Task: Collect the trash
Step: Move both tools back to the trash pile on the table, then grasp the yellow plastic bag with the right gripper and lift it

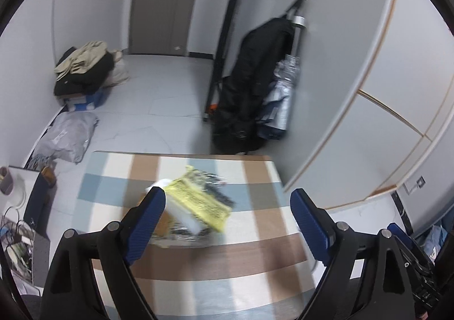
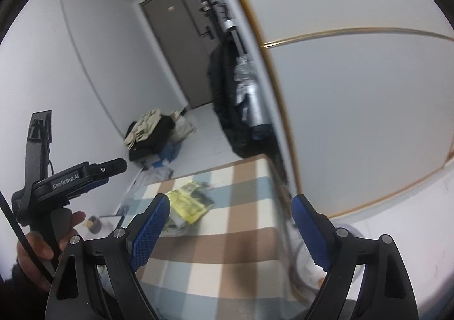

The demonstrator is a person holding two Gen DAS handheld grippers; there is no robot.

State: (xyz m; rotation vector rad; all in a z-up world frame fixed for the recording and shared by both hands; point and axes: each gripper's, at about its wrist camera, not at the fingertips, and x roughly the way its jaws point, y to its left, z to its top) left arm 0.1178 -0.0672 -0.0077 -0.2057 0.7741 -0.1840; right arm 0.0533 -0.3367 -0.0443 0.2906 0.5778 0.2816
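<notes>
Both my left gripper point(image 1: 227, 207) and right gripper point(image 2: 230, 213) gape wide, holding nothing. The trash point(image 1: 198, 205), crumpled wrappers, lies on the checked table point(image 1: 264, 237). Light, slippery film could slide away or tear if I pinch only an edge.

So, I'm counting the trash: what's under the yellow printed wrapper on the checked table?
Under the yellow printed wrapper lie a white piece and clear crinkled plastic; anything deeper is covered.
</notes>
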